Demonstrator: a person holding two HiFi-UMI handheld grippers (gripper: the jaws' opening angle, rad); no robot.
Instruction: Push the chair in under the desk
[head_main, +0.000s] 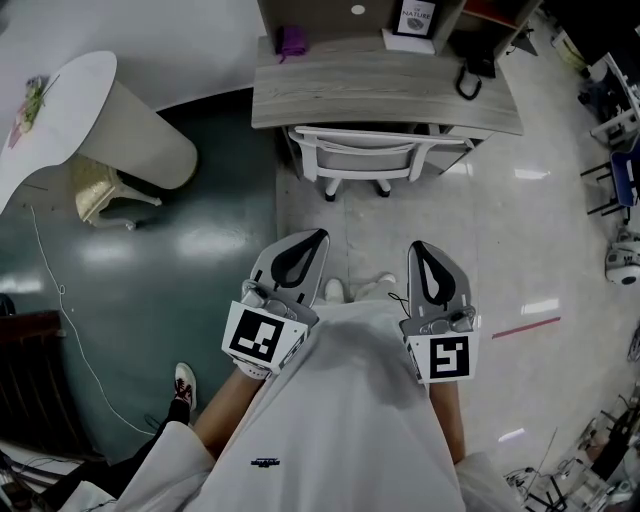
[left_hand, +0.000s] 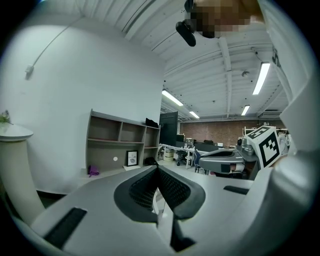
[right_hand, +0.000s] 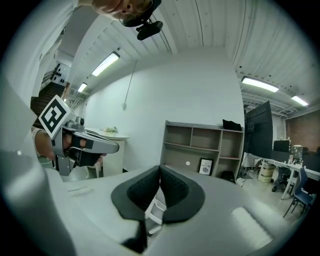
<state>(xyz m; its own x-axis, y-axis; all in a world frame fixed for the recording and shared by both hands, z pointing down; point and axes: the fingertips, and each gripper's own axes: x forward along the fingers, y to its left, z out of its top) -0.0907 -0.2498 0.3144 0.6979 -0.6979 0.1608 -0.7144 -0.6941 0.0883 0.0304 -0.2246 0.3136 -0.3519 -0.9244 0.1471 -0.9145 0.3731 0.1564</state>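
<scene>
1. Both grippers sit close in front of your body, side by side and apart from each other, above your white shirt (head_main: 340, 400).
2. The left hand-held gripper (head_main: 320, 236) has its jaws pressed together. Nothing sits between the pads; its own view shows the black pads meeting at the tip.
3. The right hand-held gripper (head_main: 417, 246) is likewise closed and empty, pad against pad.
4. Neither gripper touches the chair (head_main: 365, 158); both are well apart from it.
5. Your shoes (head_main: 335, 290) show between the two grippers on the pale glossy floor (head_main: 500, 250). To your left the floor changes to a dark green surface.
6. The chair is white and stands straight ahead at the near edge of the table (head_main: 380, 95). Its backrest faces you along that edge, its seat is under the table top, and two feet of its base show on the floor just in front.
7. The table is grey wood.
   - A purple cloth (head_main: 292, 42) lies near its far left corner.
   - A framed picture (head_main: 415, 20) stands at its far edge.
   - A black object (head_main: 470, 78) rests near its right edge; what it is cannot be made out.
8. A grey shelf unit (right_hand: 200, 145) rises behind the table against the white wall.
9. A white round stand (head_main: 120, 120) is to the left of the table, on the dark floor.
</scene>
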